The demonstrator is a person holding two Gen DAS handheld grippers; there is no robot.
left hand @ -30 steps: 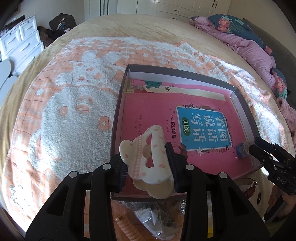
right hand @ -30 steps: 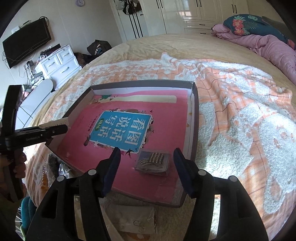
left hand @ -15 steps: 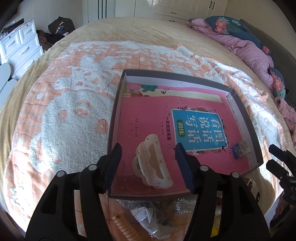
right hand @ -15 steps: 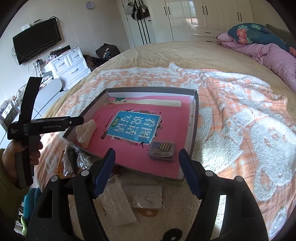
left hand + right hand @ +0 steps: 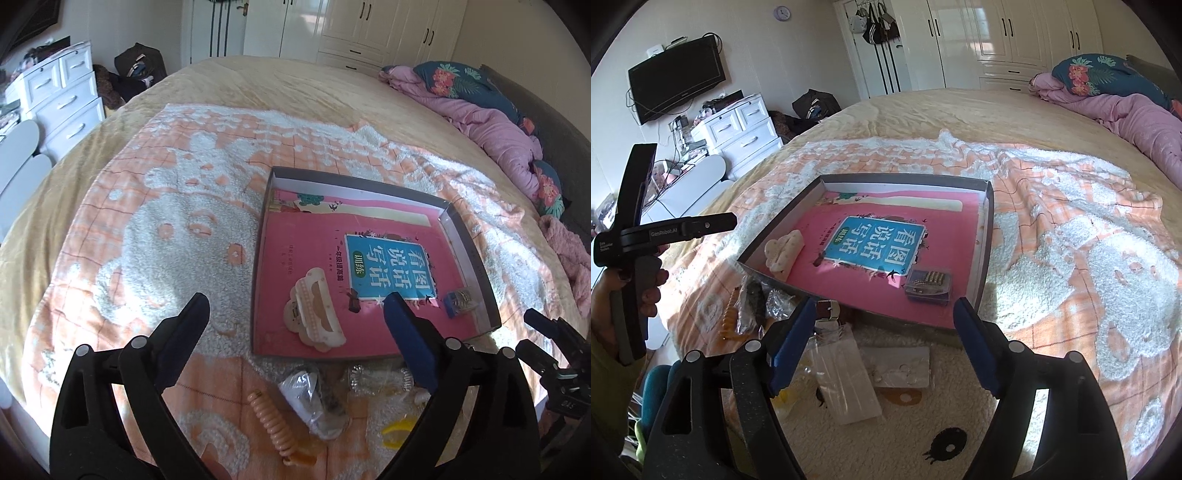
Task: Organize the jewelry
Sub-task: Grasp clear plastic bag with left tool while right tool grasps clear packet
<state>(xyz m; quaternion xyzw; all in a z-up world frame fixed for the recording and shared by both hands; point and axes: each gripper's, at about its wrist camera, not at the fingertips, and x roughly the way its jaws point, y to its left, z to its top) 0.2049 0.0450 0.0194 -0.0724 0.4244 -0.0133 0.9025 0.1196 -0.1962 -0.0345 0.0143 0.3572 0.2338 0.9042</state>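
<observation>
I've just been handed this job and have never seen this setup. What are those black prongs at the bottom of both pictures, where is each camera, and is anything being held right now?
There is no robot here. A person holds a hand-squeezed gripper in each hand, and each gripper carries a wide-angle camera looking along its two fingers. The prongs are those fingers.

One picture is from the left gripper, the other from the right gripper. The right view also shows the left tool from the side, in the person's hand.

Both look down at a bed with a peach blanket. On it sits a shallow box lined with a pink book. Inside lie a cream hair clip and a small clear case of beads. In front of the box lie loose packets and a coiled hair tie.

Nothing is held: both grippers' jaws have just been opening and are empty.
</observation>
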